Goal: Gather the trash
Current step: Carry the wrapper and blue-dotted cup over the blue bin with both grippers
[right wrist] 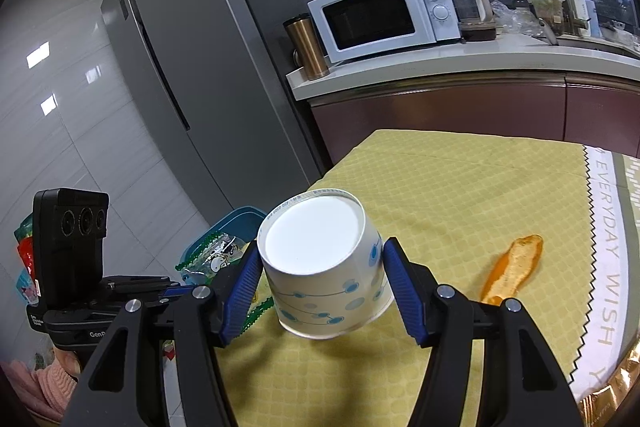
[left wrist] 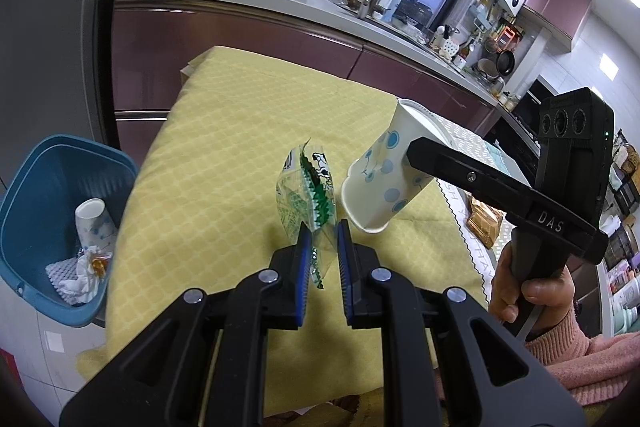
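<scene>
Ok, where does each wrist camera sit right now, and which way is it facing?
Left wrist: on the left gripper, looking down over the yellow cloth toward the blue bin; its fingers pinch a clear wrapper; the right hand shows.
Right wrist: on the right gripper, facing fridge and microwave, gripping a paper cup.
Shared: cup, wrapper, cloth, bin, microwave.
</scene>
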`<state>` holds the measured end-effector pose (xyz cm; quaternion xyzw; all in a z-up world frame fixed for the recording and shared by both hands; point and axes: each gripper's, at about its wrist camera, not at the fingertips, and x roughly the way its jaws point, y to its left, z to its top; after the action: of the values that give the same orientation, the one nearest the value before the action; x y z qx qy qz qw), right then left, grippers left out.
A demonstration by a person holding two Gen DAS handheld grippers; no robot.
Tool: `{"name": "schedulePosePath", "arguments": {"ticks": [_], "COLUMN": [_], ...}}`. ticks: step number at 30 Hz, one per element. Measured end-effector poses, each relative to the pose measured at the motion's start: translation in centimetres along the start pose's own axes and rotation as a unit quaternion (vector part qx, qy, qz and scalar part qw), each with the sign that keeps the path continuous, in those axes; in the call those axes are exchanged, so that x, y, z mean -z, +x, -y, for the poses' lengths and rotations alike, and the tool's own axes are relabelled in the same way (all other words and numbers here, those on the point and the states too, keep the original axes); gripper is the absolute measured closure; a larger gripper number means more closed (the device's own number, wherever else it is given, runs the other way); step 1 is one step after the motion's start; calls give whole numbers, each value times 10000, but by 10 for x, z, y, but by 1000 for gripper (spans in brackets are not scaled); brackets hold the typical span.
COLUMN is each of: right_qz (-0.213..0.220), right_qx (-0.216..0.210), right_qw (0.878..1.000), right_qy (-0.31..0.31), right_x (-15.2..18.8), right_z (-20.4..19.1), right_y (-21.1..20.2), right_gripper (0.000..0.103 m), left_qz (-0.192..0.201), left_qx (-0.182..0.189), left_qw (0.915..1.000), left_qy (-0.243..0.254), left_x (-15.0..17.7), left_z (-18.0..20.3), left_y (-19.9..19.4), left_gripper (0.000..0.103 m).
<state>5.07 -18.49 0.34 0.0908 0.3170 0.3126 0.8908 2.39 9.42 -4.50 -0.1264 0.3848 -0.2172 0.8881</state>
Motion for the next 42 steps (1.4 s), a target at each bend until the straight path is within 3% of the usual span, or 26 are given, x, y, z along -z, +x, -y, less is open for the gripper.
{"name": "schedulePosePath", "arguments": {"ticks": [42], "right_qz": [-339], "right_qx": [-570], "right_qw": [9974], "right_qy": [-275], "right_x": [-14], "right_z": [-43], "right_y": [50], "right_gripper": [43], "left_qz": [339], "left_qx": [-486], "left_qw": [9978], "left_qy": [-312], "left_x": [-3], "left_z": [-46], "left_y": [-44], "left_gripper": [90]}}
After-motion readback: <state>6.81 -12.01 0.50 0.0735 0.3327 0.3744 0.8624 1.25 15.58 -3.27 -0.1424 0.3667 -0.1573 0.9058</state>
